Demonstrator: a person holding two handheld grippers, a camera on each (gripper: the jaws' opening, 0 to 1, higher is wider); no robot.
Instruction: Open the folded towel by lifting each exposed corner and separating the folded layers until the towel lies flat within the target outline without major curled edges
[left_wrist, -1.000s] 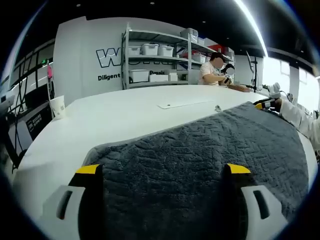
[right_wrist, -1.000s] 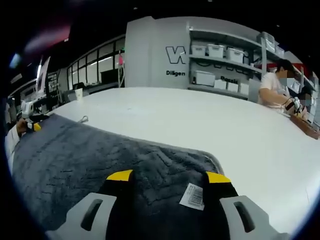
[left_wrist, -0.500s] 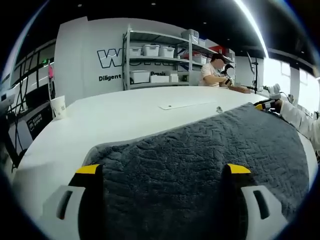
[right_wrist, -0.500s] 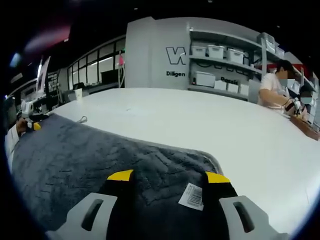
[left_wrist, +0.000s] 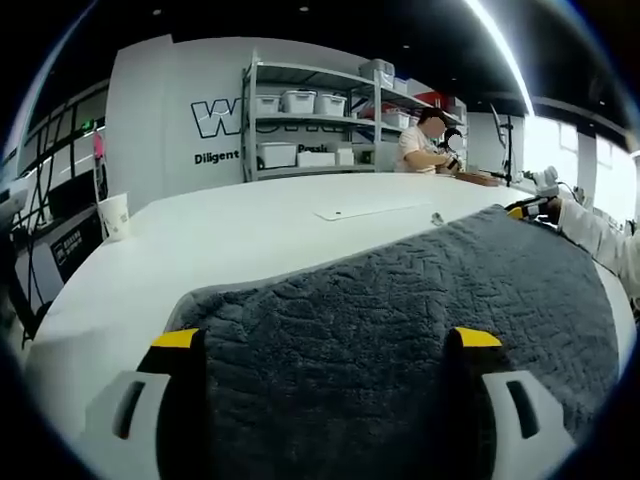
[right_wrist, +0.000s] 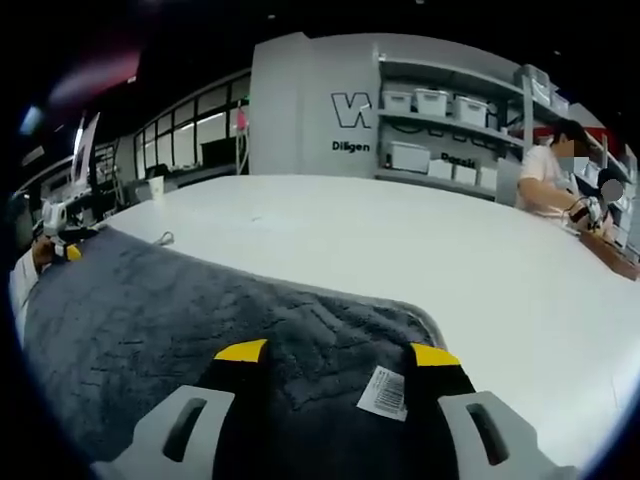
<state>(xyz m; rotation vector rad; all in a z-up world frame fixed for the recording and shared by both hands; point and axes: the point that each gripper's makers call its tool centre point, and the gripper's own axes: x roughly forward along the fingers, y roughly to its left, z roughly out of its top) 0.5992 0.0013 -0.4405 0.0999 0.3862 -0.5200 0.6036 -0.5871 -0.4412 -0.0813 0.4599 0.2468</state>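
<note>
Grey towel (left_wrist: 400, 310) spread on white counter (left_wrist: 230, 235), left tool (left_wrist: 325, 345) jaws apart straddling 1 corner, right tool (right_wrist: 338, 355) jaws apart astride opposite tagged corner

Both views sit low and close over the dark grey quilted towel (left_wrist: 400, 310) (right_wrist: 170, 310), at opposite ends of it, facing the grey metal shelving unit (left_wrist: 310, 115) (right_wrist: 450, 140); each shares both.

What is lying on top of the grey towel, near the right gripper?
A small white label lies on the grey towel, between the right gripper's jaws. The towel covers the white table beneath it, so any outline there is hidden.
</note>
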